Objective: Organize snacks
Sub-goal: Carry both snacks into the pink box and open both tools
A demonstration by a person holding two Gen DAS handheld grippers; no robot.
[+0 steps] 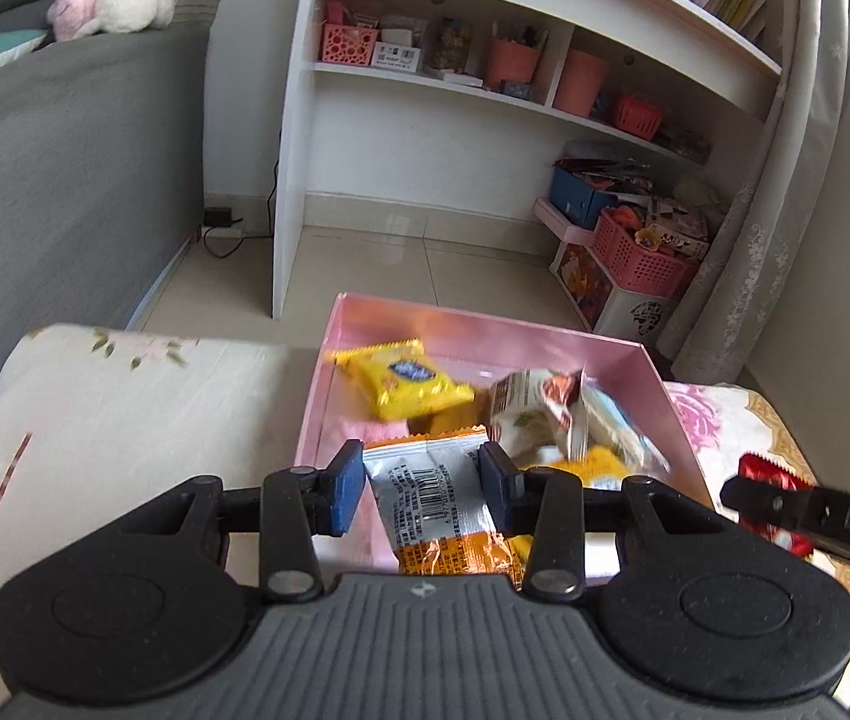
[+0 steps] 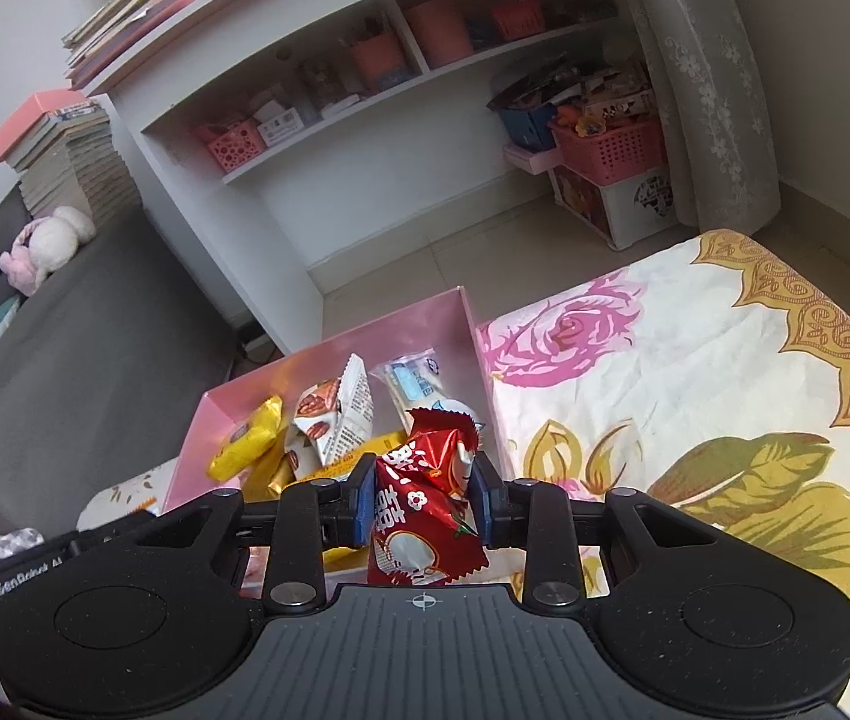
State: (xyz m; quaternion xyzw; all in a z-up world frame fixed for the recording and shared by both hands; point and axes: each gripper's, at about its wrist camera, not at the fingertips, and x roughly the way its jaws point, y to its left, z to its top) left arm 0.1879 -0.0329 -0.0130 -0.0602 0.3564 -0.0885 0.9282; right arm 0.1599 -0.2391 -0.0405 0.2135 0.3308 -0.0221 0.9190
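My left gripper [image 1: 423,485] is shut on a silver and orange snack packet [image 1: 434,510], held over the near edge of the pink box [image 1: 485,330]. Inside the box lie a yellow packet [image 1: 404,381], a white nut packet [image 1: 536,405] and others. In the right wrist view my right gripper [image 2: 423,495] is shut on a red snack packet [image 2: 422,510], just at the near right corner of the pink box [image 2: 329,354]. The red packet [image 1: 770,474] and the right gripper's black arm also show at the right edge of the left wrist view.
The box rests on a floral cloth [image 2: 695,372] covering a low surface. Behind it stands a white shelf unit [image 1: 455,90] with pink baskets and pots. A grey sofa [image 1: 65,150] is at the left, and stacked bins [image 1: 635,258] and a curtain [image 1: 785,180] at the right.
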